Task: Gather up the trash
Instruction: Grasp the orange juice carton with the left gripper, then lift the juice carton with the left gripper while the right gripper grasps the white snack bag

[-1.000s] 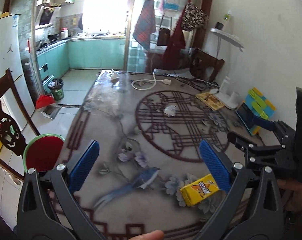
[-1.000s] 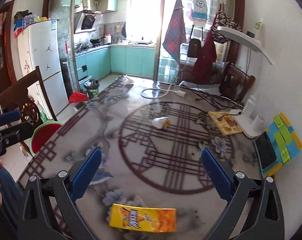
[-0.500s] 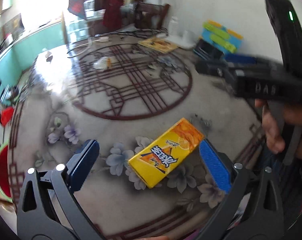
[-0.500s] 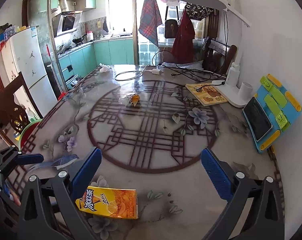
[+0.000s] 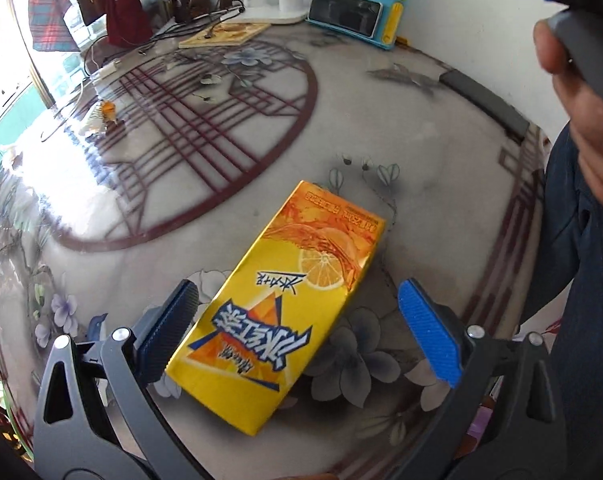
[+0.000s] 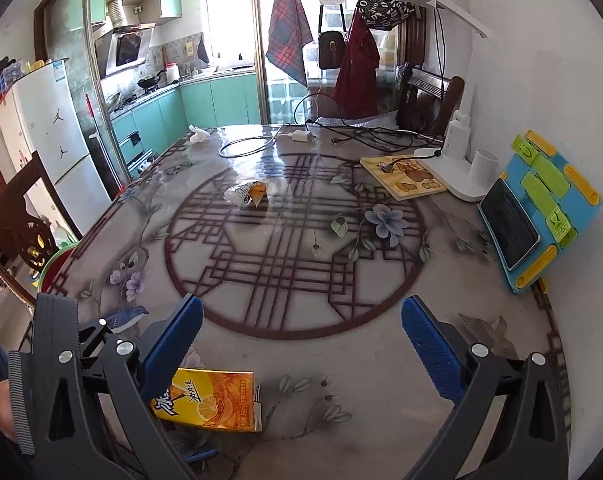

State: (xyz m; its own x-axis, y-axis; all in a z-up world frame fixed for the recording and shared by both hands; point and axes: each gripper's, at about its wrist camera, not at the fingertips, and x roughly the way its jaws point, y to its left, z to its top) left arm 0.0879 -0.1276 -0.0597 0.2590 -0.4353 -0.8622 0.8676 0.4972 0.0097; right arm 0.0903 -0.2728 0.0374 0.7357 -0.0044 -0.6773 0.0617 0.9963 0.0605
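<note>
The patterned table [image 6: 381, 360] carries several bits of litter, but the near edge is what matters. There a yellow drink carton [image 5: 285, 300] lies flat, its long axis running diagonally — from near-left up toward far-right in the left wrist view. The left gripper [image 5: 297, 320] hovers right over it with jaws spread wide, the carton's near half sitting between the blue pads, neither pad clearly touching. The right gripper [image 6: 301, 344] is also wide open and holds nothing; the carton lies off to its lower left, so the left is plainly nearer. A crumpled wrapper [image 6: 245, 193] sits well apart, mid-table. Closing across the carton's narrow width probably needs a slight wrist turn.
</note>
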